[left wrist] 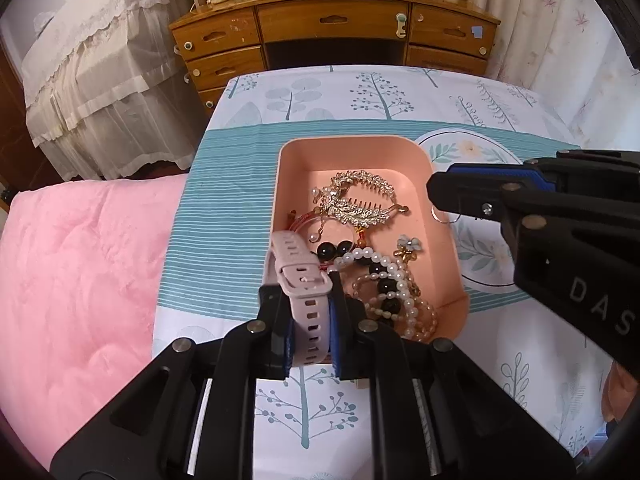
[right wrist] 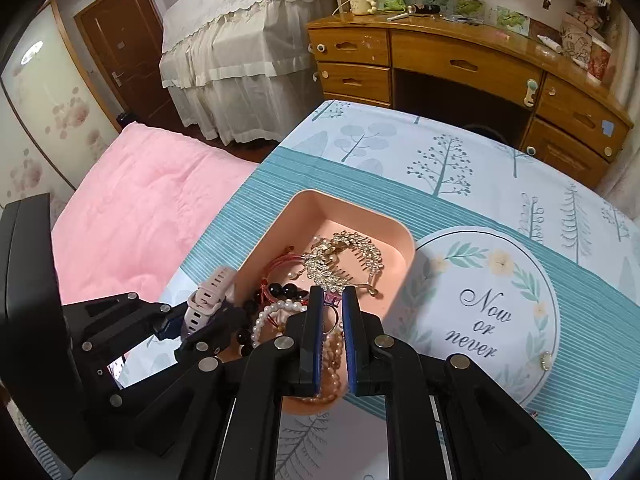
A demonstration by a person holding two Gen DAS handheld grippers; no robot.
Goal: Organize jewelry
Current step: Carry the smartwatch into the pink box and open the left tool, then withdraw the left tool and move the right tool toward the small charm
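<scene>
My left gripper is shut on a pale pink watch and holds it at the near left rim of the pink tray; the watch also shows in the right wrist view. The tray holds a rhinestone hair comb, pearl bracelets, black beads and a red cord. My right gripper is shut on a thin silver ring with a purple stone, held over the tray's near right side; the ring hangs below its fingers in the left wrist view.
The tray sits on a teal striped cloth with a round "Now or never" print; a small earring lies on it. A pink quilt lies left. A wooden dresser stands behind.
</scene>
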